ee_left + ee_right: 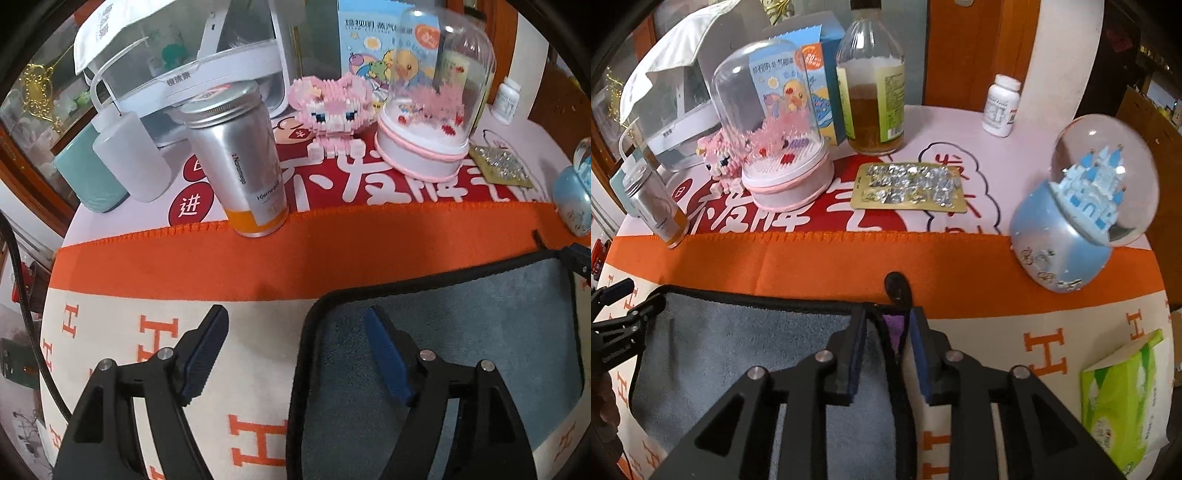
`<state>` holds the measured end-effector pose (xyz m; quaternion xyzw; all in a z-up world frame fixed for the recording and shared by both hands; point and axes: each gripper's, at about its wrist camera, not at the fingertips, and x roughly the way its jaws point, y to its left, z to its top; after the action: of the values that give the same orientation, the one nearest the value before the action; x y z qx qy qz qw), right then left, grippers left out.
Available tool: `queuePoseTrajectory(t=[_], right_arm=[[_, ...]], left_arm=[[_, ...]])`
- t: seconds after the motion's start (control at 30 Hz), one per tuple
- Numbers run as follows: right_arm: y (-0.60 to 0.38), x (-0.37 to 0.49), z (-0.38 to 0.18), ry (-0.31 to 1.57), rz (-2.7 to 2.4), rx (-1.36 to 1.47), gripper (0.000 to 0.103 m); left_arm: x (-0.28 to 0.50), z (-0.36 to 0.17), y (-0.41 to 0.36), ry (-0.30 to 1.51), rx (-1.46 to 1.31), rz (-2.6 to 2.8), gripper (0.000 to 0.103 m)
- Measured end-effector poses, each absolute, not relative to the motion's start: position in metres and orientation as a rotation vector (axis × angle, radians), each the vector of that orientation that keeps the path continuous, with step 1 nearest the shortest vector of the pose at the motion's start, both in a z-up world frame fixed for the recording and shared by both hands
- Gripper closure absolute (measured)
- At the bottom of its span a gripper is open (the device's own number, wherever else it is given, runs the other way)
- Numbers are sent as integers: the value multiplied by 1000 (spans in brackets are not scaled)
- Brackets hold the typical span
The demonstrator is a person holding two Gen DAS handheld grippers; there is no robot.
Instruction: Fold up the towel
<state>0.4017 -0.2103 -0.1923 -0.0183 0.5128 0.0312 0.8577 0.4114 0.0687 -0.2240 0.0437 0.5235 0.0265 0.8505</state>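
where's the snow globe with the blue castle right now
In the right wrist view the snow globe stands at the right on the orange blanket border, right of the foil blister pack and in front of the white pill bottle.

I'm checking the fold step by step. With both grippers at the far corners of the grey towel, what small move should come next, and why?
Probably close the left gripper on the far left corner of the grey black-edged towel. Its fingers stand wide apart astride that black edge, gripping nothing, while the right gripper has its fingers narrowed around the far right corner. Both corners need holding before the fold.
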Motion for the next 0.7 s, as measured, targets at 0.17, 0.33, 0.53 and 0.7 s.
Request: queuePoseTrajectory(t=[0.17, 0.33, 0.53, 0.7], right_arm=[[-214, 396, -186, 1082, 55, -13, 78], [-210, 385, -176, 1089, 54, 2, 78], [-201, 359, -160, 1095, 72, 21, 69], [-194, 328, -139, 1079, 67, 5, 56]], left_arm=[[407, -216, 71, 1122, 58, 64, 28], [394, -203, 72, 1129, 26, 74, 27], [362, -174, 71, 1081, 0, 86, 14], [328, -151, 73, 1068, -61, 77, 1]])
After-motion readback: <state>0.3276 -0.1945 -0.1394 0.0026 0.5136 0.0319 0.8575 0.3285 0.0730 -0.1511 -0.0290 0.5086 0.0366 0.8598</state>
